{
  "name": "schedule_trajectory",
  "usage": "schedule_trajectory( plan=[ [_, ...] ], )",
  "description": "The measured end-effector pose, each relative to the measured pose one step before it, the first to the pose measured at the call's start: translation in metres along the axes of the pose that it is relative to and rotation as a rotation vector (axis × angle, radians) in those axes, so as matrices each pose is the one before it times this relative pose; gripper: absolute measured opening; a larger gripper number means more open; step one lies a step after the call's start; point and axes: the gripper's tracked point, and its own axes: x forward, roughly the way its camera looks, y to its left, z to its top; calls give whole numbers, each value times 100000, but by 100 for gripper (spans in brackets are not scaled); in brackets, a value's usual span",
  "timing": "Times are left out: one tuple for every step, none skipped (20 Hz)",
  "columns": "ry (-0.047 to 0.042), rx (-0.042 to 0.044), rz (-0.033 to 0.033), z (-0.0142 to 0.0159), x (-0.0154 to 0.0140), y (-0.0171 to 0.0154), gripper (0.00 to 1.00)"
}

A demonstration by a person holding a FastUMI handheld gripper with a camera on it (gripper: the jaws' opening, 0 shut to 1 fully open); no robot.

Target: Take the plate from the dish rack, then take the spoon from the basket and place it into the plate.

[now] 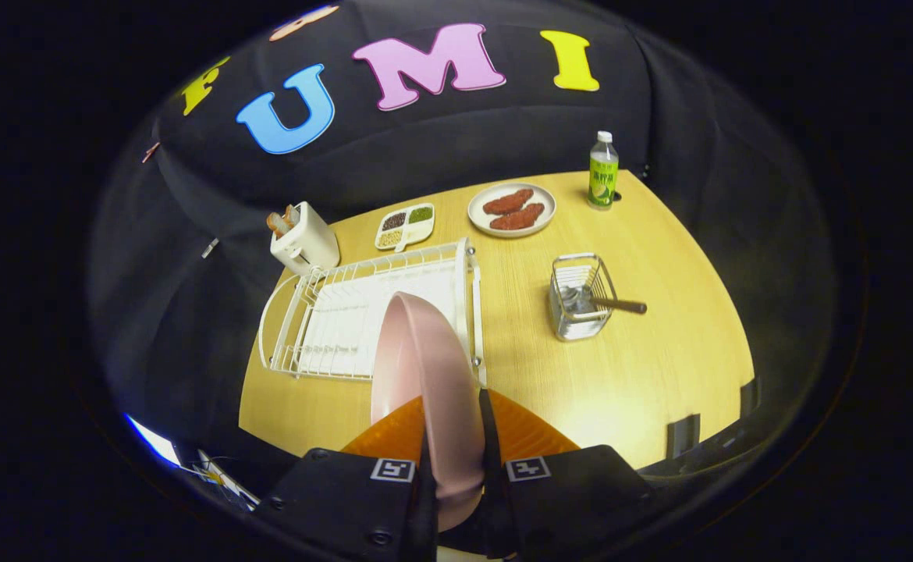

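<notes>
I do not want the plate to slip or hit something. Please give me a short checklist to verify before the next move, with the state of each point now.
1. Grip: both fingers of the gripper press the rim of the pink plate: ok.
2. Plate out of the dish rack: it looks lifted, on edge above the near corner; whether it is clear of the wires: cannot tell.
3. Free spot on the table between the rack and the basket: ok.
4. Spoon waiting in the basket, handle sticking out: ok.
5. Toaster, snack tray, food plate and bottle far beyond: ok.
</notes>
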Motion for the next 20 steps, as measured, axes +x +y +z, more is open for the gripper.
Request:
schedule_trajectory(
  plan=[
    [1762,999,421,-1251,172,-220,27],
    [1683,508,162,-1169,241,-291,27],
    [1865,376,16,-1082,344,-338,27],
    [1393,1096,209,-932,476,-170,27],
    [1610,1247,620,-877,607,-70,27],
    [1700,1175,673,-741,691,-99,27],
    [353,728,313,-541,610,-137,27],
    [237,-217,-57,-430,542,-202,28],
    [376,-366,-408,-494,504,-256,27],
    [352,-347,-269,-442,563,-275,27],
    [797,308,50,-473,624,-121,27],
    [484,1122,279,-445,532,-185,27],
    [819,1664,454,-456,745,-93,27],
    [572,832,-51,-204,519,-190,27],
    [519,591,-287,-313,674,-325,27],
    [1007,945,703,-279,591,-172,27],
    [-379,3168,2117,-174,386,293,28],
    [779,1878,1502,-106,358,147,28],
    [72,1190,1419,-82,483,224,27],
    [755,670,898,42,458,168,28]
  ],
)
